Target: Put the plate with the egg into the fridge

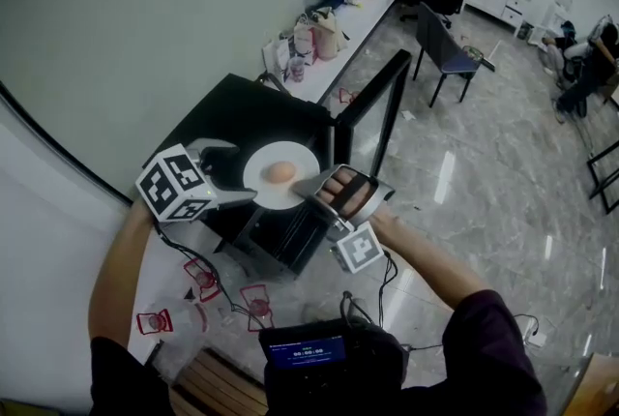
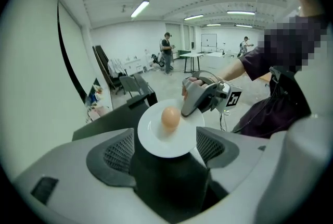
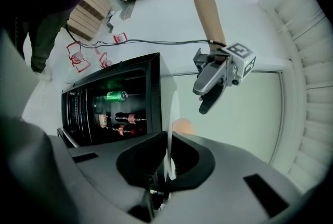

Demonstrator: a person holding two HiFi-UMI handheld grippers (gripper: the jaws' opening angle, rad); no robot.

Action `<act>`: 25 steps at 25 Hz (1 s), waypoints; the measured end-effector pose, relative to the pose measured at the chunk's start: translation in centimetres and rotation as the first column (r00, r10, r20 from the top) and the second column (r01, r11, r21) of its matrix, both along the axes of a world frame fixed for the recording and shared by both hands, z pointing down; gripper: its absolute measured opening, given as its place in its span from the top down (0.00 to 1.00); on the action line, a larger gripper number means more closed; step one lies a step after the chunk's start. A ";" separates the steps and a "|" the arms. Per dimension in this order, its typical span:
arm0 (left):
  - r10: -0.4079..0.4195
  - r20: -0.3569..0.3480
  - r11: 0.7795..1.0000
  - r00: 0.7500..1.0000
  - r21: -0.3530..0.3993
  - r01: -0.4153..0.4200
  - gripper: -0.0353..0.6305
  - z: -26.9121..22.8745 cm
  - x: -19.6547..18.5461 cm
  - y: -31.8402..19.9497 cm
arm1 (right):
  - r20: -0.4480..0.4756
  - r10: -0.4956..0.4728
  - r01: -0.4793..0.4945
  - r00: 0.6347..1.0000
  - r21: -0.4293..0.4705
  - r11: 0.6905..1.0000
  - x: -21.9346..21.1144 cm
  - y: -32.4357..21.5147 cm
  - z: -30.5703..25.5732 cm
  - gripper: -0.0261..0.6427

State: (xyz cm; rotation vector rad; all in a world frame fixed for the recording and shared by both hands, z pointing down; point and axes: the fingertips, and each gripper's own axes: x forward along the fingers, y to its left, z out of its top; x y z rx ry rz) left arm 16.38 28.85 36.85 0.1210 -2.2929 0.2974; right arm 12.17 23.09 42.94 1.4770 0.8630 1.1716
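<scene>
The white round plate (image 1: 298, 159) sits at the middle of the head view, above the top of the small black fridge (image 1: 276, 109), with the brown egg (image 1: 280, 171) loose near its centre; it is not yet inside. The right gripper (image 1: 317, 190) has its jaws closed on the plate's right rim, and in the right gripper view the plate runs edge-on between them. The left gripper (image 1: 232, 175) is at the plate's left edge with its jaws wide apart and, as far as I can tell, pressing on nothing.

The step in hand looks like carrying the plate down and in with the right gripper alone. Some judgements on doing it well:

- The grip is on one rim only, so the far side will want to sag; hold the wrist steady and the plate flat, since a round egg rolls at the first tilt.
- Move slowly and without jerks; bring the plate out past the fridge's front edge before lowering it to the opening.
- Keep clear of the glass-fronted fridge door (image 1: 385, 104), which stands open toward the upper right.
- The shelves at the left of the right gripper view carry a green can (image 3: 116, 95) and some bottles; choose a bare stretch of shelf.
- Set the plate fully down before loosening the jaws.
- Keep the left gripper just beside the free rim, ready to steady it.
</scene>
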 end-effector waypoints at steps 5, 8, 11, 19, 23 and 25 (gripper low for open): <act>-0.085 0.208 0.980 0.974 -0.160 0.120 0.52 -3.0 -2.2 -4.1 | -0.031 0.030 -0.031 0.999 -0.030 0.999 -2.5 -1.7 -0.8 0.92; -0.194 0.320 0.955 0.927 -0.153 0.253 0.70 -3.1 -3.1 -6.6 | -0.039 0.020 -0.022 0.999 -0.040 0.999 -4.0 -4.0 -0.6 0.92; -0.274 0.376 0.927 0.885 -0.144 0.347 0.85 -1.8 -4.1 -9.3 | -0.047 -0.005 0.003 0.999 -0.042 0.999 -5.3 -6.5 0.1 0.92; -0.411 0.414 0.870 0.812 -0.088 0.485 0.93 1.3 -5.7 -14.8 | -0.057 -0.067 0.065 0.996 -0.028 0.997 -7.7 -11.3 2.2 0.92; -0.442 0.412 0.853 0.797 -0.083 0.516 0.93 2.3 -5.5 -16.5 | -0.069 -0.086 0.084 0.994 -0.027 0.996 -7.6 -12.5 2.3 0.92; -0.465 0.417 0.843 0.781 -0.062 0.535 0.93 2.8 -5.0 -16.8 | -0.070 -0.097 0.096 0.993 -0.029 0.995 -7.0 -12.7 2.3 0.92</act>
